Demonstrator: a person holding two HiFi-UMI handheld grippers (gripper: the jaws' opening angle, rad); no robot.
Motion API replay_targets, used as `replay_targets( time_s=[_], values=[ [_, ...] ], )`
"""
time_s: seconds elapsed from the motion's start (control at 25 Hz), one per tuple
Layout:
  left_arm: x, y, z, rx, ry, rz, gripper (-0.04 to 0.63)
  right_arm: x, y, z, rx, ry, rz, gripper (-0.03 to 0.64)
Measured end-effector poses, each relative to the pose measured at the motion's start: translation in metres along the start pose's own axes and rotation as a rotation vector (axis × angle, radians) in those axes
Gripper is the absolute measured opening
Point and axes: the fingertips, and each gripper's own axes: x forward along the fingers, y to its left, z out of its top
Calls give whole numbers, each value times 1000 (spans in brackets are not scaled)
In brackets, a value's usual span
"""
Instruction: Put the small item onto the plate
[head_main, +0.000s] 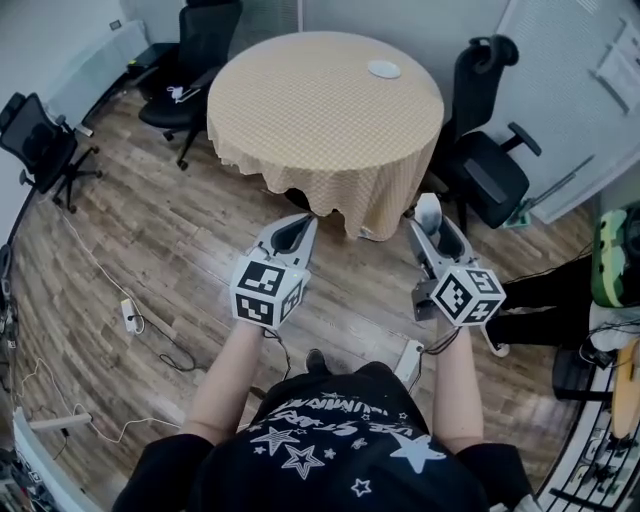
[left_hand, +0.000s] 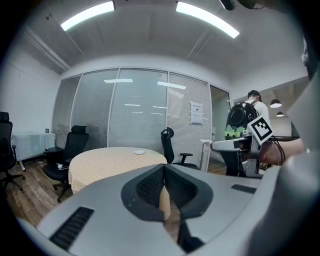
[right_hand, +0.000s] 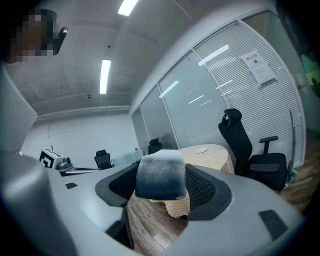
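Observation:
A small white plate lies on the far right part of a round table covered in a yellow checked cloth; it also shows as the plate and the plate in the gripper views. My right gripper is shut on a small item, whitish on top and dark blue-grey below, held in the air short of the table's near edge. To its left, my left gripper is shut with nothing in it, also short of the table. In the left gripper view its pads meet.
A black office chair stands close to the table's right side. Another chair is at the back left and a third at the far left. Cables and a power strip lie on the wooden floor. A person with a backpack stands at the right.

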Motion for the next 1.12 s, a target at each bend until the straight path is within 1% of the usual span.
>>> replay_targets(
  time_s=[0.12,0.28,0.36,0.52,0.6,0.68,0.8,0.92,1.12],
  values=[
    [6,14,1,-1,-1,-18,8,12,3,-5,-3,20,-20,293],
    [10,22,3,-2,-16,-35,8,22,0,-5,-17,44,-38,293],
    [12,32,3,-5,-18,-18,8,32,-4,-1,-20,42,-40,293],
    [22,55,-1,-38,-4,28,8,57,-14,4,-17,35,-28,293],
    [32,64,-1,-29,3,43,8,76,-21,4,4,37,-11,293],
    [44,73,1,-17,8,58,8,96,-32,3,23,45,8,293],
    [69,87,7,-19,14,77,8,124,-54,12,31,47,16,293],
    [100,101,14,-15,28,89,8,153,-75,25,42,43,25,293],
    [156,111,31,-12,36,99,8,194,-112,39,49,62,44,293]
  ],
)
